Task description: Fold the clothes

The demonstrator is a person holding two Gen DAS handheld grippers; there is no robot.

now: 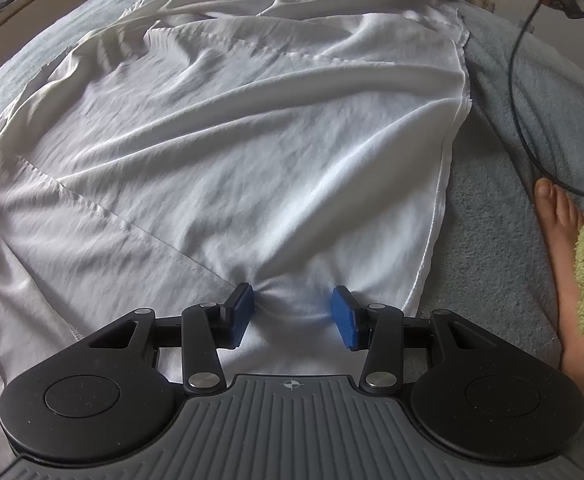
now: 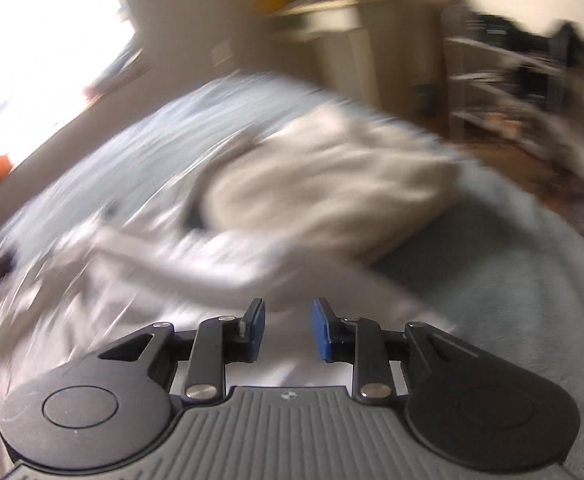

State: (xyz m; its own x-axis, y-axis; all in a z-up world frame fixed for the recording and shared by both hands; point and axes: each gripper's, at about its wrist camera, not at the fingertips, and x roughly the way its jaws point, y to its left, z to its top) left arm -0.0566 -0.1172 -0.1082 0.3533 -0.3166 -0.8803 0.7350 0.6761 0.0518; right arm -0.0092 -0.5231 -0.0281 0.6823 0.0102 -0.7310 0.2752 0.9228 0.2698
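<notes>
White cloth (image 1: 252, 140) thin, limp, creasing easily; left gripper (image 1: 292, 316) bunches its near edge, right gripper (image 2: 288, 330) apart, empty; take hems.

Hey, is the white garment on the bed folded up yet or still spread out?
Spread out: the white garment lies wide and wrinkled across the bed, seams showing.

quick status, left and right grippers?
Left gripper: pinching a bunched fold of the white garment.
Right gripper: open, nothing between the pads; picture blurred.
</notes>
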